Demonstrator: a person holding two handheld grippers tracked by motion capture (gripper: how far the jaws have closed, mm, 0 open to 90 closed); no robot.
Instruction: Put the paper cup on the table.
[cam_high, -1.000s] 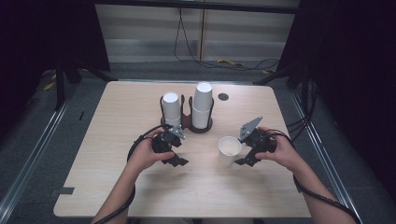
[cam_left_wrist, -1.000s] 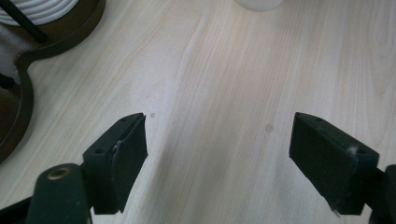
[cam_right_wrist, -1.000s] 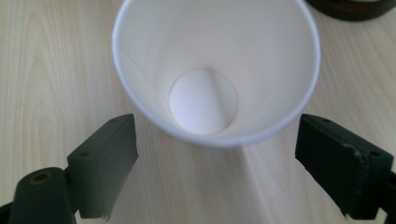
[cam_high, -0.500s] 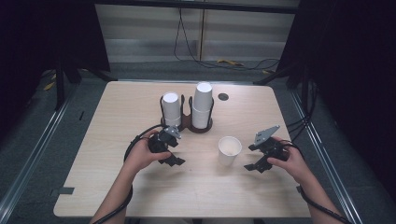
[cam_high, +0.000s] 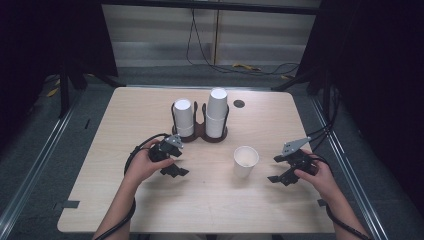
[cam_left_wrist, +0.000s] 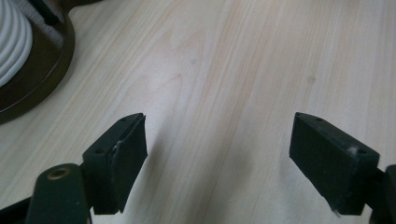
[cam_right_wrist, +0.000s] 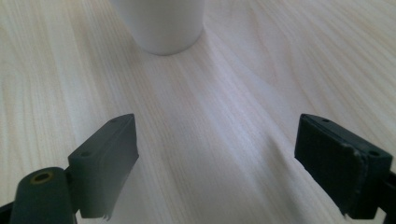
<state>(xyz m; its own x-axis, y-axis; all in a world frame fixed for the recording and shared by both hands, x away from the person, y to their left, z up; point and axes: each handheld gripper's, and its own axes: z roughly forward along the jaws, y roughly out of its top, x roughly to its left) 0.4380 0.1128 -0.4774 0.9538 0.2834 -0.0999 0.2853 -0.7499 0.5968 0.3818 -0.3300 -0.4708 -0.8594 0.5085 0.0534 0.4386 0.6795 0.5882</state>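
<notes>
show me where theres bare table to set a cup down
Free: the wide near strip in front of both tools, the left side beyond the left tool, and the far corners. Crowded: the middle, around the cup holder and the loose cup beside the right tool.

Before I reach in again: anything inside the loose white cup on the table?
The loose cup stands upright, mouth open. From the high view its inside looks plain and empty, though the near wall hides part of the bottom. Both tongs are open and clear of it.

A lone cup (cam_high: 246, 161) stands on the table (cam_high: 125, 200), in front of a holder (cam_high: 199, 131) with two cup stacks (cam_high: 216, 112).
</notes>
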